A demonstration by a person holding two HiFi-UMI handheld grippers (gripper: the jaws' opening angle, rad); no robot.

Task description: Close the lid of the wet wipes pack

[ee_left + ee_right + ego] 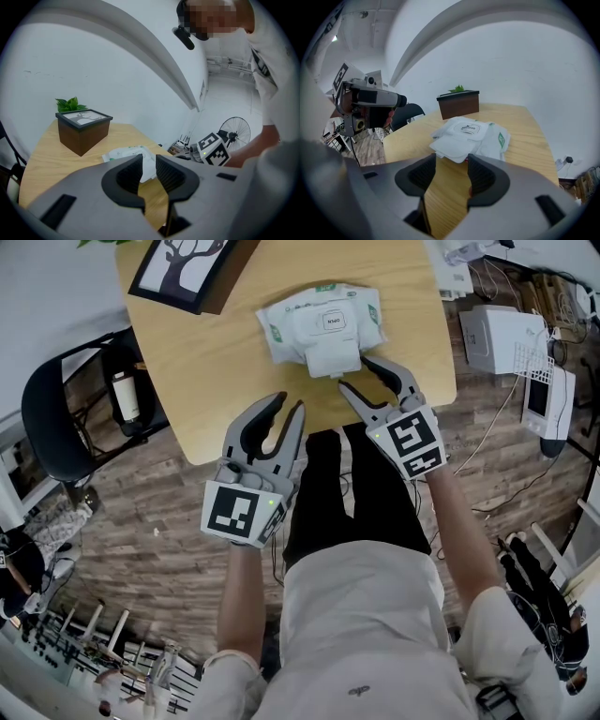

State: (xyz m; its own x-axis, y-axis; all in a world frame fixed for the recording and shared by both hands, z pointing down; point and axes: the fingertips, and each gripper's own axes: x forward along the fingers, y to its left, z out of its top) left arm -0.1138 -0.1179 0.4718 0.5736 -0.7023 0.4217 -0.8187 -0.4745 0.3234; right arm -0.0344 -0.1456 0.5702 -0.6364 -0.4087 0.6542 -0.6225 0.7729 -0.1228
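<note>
While the wet wipes pack sits upper centre with its lid flopped open, the right gripper, jaws apart and empty, should tip it back flat. The left gripper, narrowly parted, holds nothing.

Wet wipes pack on table, box behind-left, right gripper just before pack, left gripper beside it

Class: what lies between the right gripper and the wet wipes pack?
Only bare wooden table. The right gripper view shows the right gripper, jaws apart, facing the open lid of the wet wipes pack, with nothing else between.
</note>
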